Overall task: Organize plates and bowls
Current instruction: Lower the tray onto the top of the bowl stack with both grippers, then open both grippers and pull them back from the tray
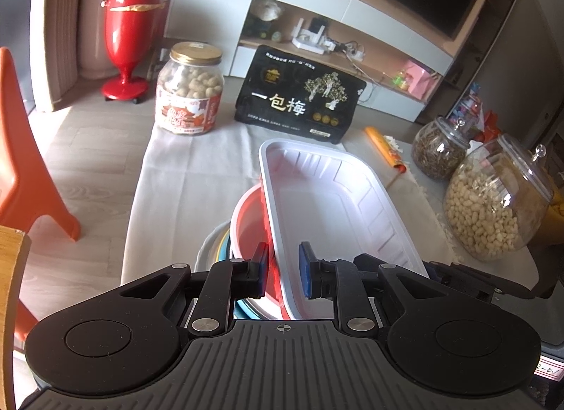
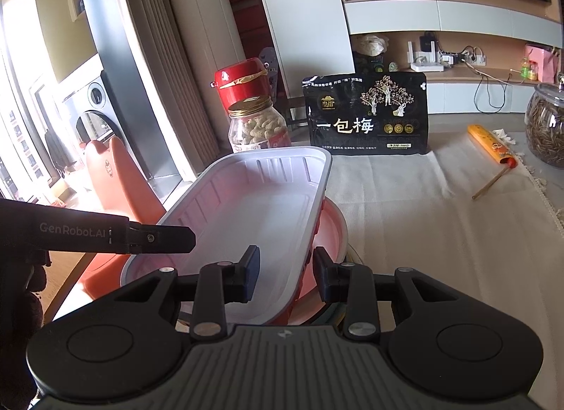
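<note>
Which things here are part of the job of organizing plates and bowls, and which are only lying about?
Part of the job:
white tray, both grippers closed on its rim
red bowl under it
stacked plates below
left gripper
right gripper

Only lying about:
peanut jar
black snack bag
two glass jars
orange pack

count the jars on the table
3: peanut jar with gold lid at far left, a glass jar of dark seeds at right, a glass jar of pale nuts nearest right.
</note>
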Demonstrator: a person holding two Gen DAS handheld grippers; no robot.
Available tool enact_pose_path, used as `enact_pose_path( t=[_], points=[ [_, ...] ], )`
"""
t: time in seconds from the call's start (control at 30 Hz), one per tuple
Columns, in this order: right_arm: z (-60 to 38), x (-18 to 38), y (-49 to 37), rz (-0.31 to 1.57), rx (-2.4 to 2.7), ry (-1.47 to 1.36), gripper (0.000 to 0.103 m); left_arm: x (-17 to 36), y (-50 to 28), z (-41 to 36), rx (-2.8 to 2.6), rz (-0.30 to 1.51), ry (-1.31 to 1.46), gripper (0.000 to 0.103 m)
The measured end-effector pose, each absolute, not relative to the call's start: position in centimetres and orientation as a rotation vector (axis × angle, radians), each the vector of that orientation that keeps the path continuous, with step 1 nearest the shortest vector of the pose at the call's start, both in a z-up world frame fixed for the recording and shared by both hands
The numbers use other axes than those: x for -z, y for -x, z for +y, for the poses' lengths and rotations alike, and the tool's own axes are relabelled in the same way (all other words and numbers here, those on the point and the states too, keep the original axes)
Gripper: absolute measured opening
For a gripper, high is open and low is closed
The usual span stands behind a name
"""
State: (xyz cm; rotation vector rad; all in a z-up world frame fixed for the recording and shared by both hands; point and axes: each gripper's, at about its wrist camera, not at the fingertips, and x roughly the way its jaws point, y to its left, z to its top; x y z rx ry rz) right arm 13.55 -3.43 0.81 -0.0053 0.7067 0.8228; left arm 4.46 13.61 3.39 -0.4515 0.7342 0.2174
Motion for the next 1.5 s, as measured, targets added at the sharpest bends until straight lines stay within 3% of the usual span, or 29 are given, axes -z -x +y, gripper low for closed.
enact_pose_path(
  t=[1.4,1.5],
  points=[
    [-4.5,-0.8,-12.7,0.676,-0.815,0.005,0.033,-3.2,-3.2,12.8,-0.242,0.743,0.476,0.02],
    [-5.3,-1.3,-12.7,0.642,-0.802,-0.016,0.041,-3.8,-2.5,12.5,-0.267,0.688,0.452,0.02]
  ],
)
